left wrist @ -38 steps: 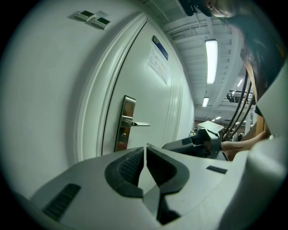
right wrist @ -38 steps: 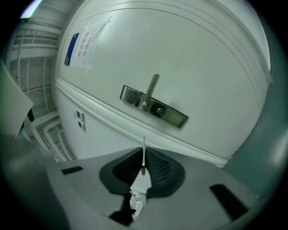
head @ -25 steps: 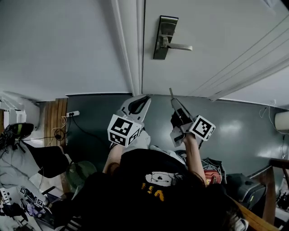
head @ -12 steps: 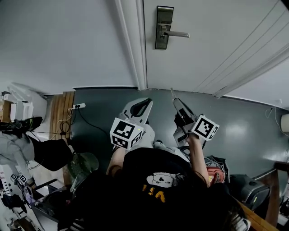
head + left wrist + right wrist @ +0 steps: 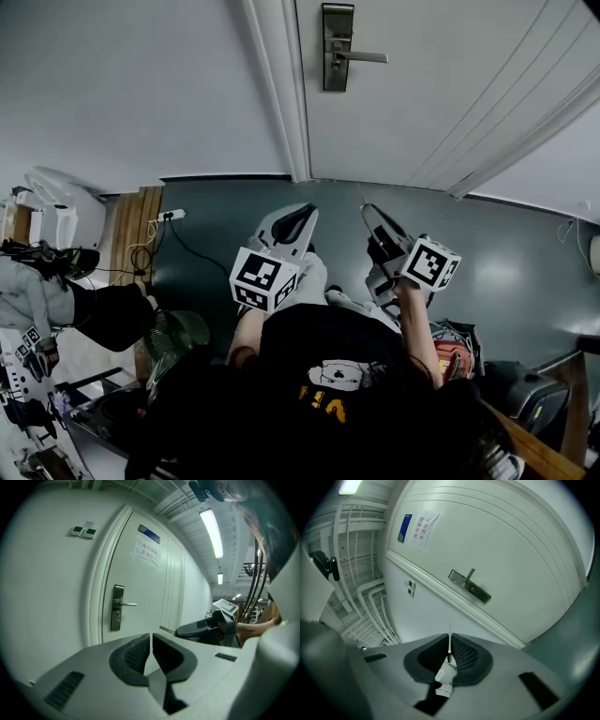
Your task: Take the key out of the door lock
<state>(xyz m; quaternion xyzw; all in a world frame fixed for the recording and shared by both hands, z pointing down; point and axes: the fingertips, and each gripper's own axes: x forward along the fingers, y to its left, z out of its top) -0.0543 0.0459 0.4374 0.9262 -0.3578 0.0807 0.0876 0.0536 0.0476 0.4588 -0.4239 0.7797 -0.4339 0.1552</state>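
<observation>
1. The right gripper [image 5: 450,651] has its jaws clenched on the thin silver metal key [image 5: 449,632], whose narrow blade pokes out past the tips.
2. The left gripper [image 5: 151,644] is squeezed closed on nothing.
3. Over the last second both grippers have drawn back from the white panelled door [image 5: 450,84]. The dark metal lock plate [image 5: 337,47] with its lever handle [image 5: 367,57] now sits farther off, well apart from the key, so the removal looks done.
4. The key reads as a slim, straight, pale sliver seen edge-on, and its teeth are too small to tell.
</observation>
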